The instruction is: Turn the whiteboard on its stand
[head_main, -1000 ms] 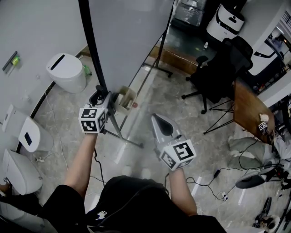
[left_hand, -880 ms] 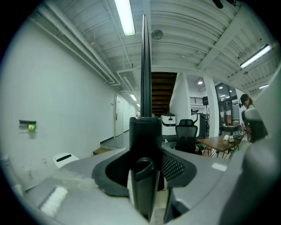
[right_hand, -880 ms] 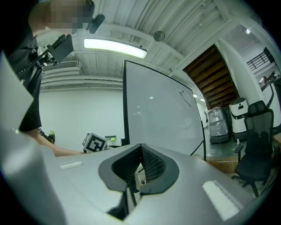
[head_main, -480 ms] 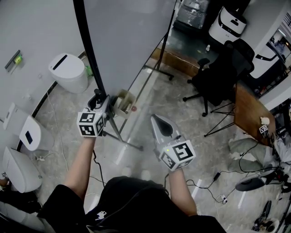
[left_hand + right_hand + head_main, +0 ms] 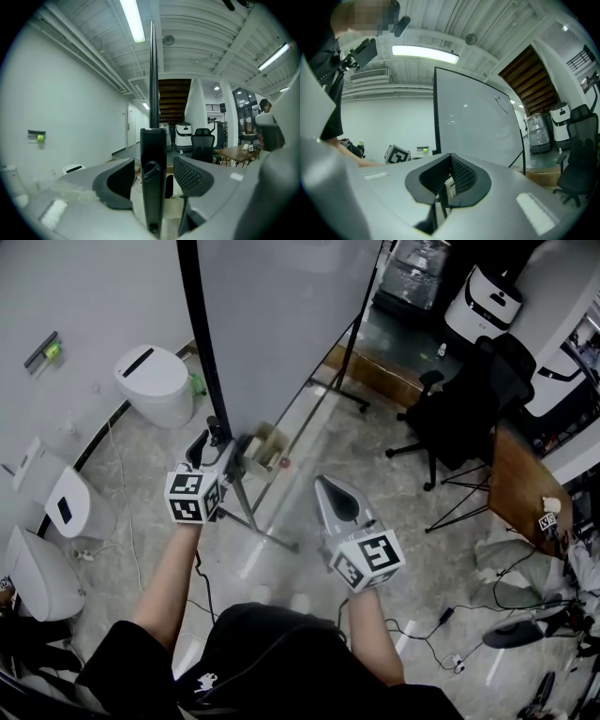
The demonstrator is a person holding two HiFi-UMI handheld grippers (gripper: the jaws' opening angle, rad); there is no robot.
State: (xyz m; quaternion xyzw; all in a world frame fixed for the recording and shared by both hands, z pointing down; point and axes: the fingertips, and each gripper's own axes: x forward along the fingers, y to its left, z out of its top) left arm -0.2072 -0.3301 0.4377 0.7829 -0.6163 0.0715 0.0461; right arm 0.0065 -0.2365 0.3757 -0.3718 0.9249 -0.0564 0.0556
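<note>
The whiteboard (image 5: 281, 324) is standing upright on the grey floor (image 5: 375, 456) ahead of you. Its pale panel is filling the upper centre of the head view, while in the left gripper view it is showing edge-on as a thin dark line. Its stand (image 5: 246, 507) is resting on the floor just in front of your left arm, and the stand's black post (image 5: 153, 154) is running up along the board's left edge. A black office chair (image 5: 459, 409) is sitting well apart to the right. You are holding the left tool (image 5: 212, 439) at the post, low on the board. Its jaws are opening, the post is standing between them, and a gap is showing on either side, so the pads are not pressing on it. You are holding the right tool (image 5: 324, 486) in the air to the right of the stand, apart from the board, with its jaws closed together and nothing between them. A small beige box (image 5: 265, 444) is sitting just beside the left tool.
</note>
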